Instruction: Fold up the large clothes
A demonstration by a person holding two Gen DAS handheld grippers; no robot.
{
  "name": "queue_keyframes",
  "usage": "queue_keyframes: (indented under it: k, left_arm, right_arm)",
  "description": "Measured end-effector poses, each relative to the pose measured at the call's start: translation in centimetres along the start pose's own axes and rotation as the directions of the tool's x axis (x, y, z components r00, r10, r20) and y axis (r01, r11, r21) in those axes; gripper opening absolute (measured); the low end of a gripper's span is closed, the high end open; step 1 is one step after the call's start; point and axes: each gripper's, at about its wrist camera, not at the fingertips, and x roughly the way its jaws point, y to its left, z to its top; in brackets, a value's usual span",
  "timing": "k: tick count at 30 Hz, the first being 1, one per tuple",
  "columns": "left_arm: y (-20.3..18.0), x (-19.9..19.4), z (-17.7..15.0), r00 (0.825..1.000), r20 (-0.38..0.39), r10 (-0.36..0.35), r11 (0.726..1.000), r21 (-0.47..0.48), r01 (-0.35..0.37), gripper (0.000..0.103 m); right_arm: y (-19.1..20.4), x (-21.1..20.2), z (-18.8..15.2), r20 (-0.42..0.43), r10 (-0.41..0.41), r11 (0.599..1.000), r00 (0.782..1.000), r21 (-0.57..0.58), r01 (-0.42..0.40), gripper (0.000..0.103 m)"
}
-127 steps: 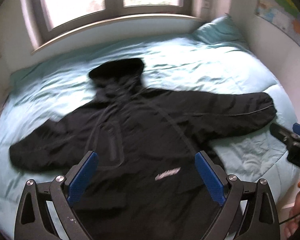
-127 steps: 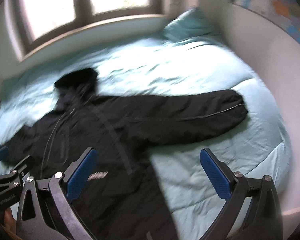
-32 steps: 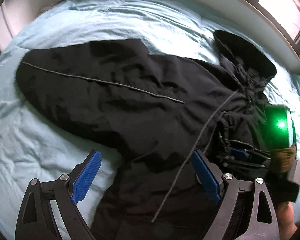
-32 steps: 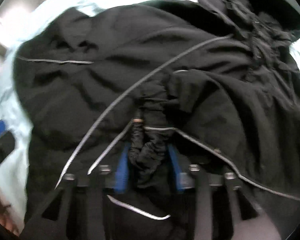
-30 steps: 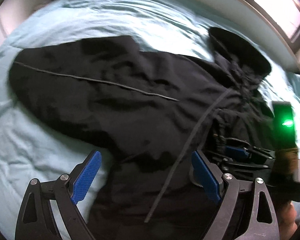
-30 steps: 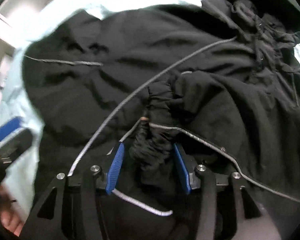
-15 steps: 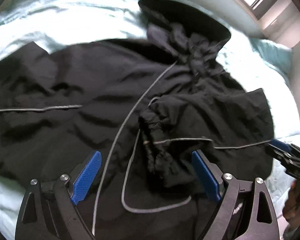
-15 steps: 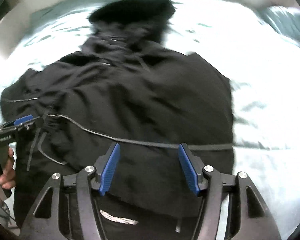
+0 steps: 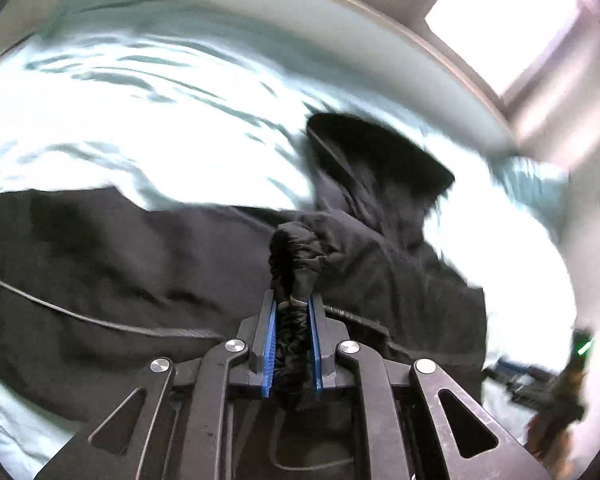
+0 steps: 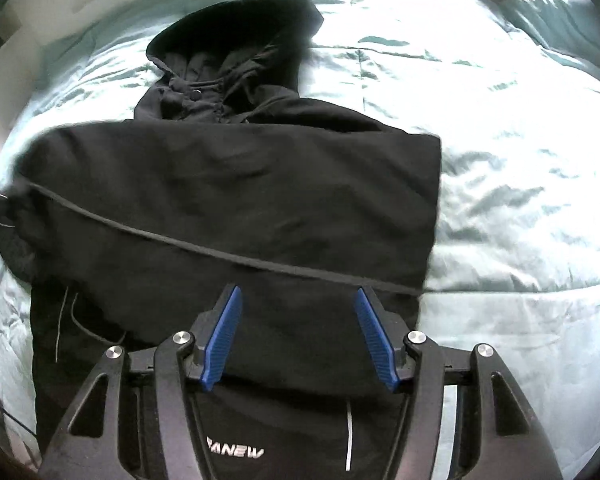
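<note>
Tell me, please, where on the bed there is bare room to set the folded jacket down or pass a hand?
The quilt lies bare right of the jacket, across to the pillow, and above the folded sleeve left of the hood. It is crowded at the jacket's left edge, where the left tongs pinch the cuff; the right tongs hang open over the body.

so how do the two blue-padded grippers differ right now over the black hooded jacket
The left gripper is shut on the jacket's gathered sleeve cuff; its jaws have just closed. The right gripper stands open and empty above the folded black hooded jacket, pads clear of the fabric. Both have blue ribbed pads on black frames.
</note>
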Motion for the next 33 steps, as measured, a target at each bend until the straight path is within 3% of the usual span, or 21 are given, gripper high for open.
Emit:
queue_keyframes:
  k: [2,4,6,9,12,14,15,17,20,22,24,25,27,28,33]
  left_arm:
    - [2.3,1.3,0.2,0.997,-0.076,0.015,1.000,0.004,-0.015,0.015]
    - [4.2,4.7,-1.1,0.974,-0.218,0.061,0.998,0.023,-0.057,0.020]
    - [5.3,7.3,-3.0,0.948,-0.299,0.112,0.993,0.063,-0.097,0.027]
    - [6.3,7.8,-4.1,0.956,-0.284,0.076,0.997,0.027,-0.071,0.032]
    - [6.8,6.8,-3.8,0.957,-0.288,0.037,0.998,-0.040,-0.051,0.037]
    - [6.2,5.3,-3.3,0.962,-0.263,0.078,0.995,-0.037,-0.091,0.036]
    - [5.3,3.9,-2.9,0.968,-0.215,0.126,0.991,-0.007,-0.130,0.036]
    - [2.9,1.8,-2.4,0.979,-0.150,0.141,0.990,0.042,-0.136,0.038]
    - [-0.7,0.2,-2.7,0.994,-0.094,0.048,0.996,0.074,-0.041,0.072]
    - [-3.2,1.6,-3.4,0.994,-0.098,0.047,0.991,0.131,-0.034,0.073]
    - [-5.2,4.7,-4.8,0.976,-0.149,0.160,0.967,0.222,-0.124,0.072]
    - [-6.1,7.2,-5.9,0.947,-0.170,0.272,0.933,0.289,-0.216,0.072]
    - [-6.1,11.0,-7.7,0.909,-0.201,0.365,0.897,0.337,-0.286,0.072]
    - [-5.4,12.1,-8.2,0.894,-0.230,0.384,0.895,0.332,-0.299,0.072]
    - [-4.7,12.7,-7.7,0.890,-0.271,0.367,0.913,0.289,-0.288,0.071]
  right_arm:
    - [0.2,1.3,0.7,-0.003,0.004,1.000,1.000,-0.001,-0.004,0.063]
    - [0.8,4.3,1.4,-0.050,-0.009,1.000,0.999,-0.021,0.008,0.063]
    - [1.2,7.2,1.7,-0.104,-0.058,0.998,0.993,-0.030,0.055,0.063]
    - [1.5,10.5,1.7,-0.164,-0.098,0.995,0.982,-0.042,0.092,0.064]
    - [1.7,10.9,2.2,-0.180,-0.103,0.994,0.978,-0.058,0.095,0.064]
    - [1.5,10.1,2.4,-0.179,-0.087,0.995,0.980,-0.055,0.078,0.064]
    - [1.6,9.2,2.4,-0.165,-0.090,0.995,0.982,-0.060,0.082,0.064]
    - [2.3,6.8,2.2,-0.111,-0.106,0.991,0.988,-0.099,0.095,0.064]
    - [3.9,3.5,1.0,-0.057,-0.076,0.987,0.995,-0.146,0.067,0.064]
    - [4.8,2.8,-0.1,-0.067,-0.051,0.988,0.996,-0.147,0.041,0.064]
    - [5.7,2.9,-1.4,-0.090,-0.026,0.987,0.996,-0.160,0.012,0.064]
    - [6.0,3.3,-2.1,-0.100,-0.033,0.985,0.994,-0.173,0.015,0.064]
    - [6.0,5.3,-3.5,-0.148,-0.067,0.982,0.987,-0.184,0.039,0.064]
    - [5.7,6.3,-4.1,-0.178,-0.064,0.985,0.982,-0.170,0.033,0.064]
    - [3.8,7.7,-3.6,-0.226,0.022,0.997,0.974,-0.071,-0.039,0.064]
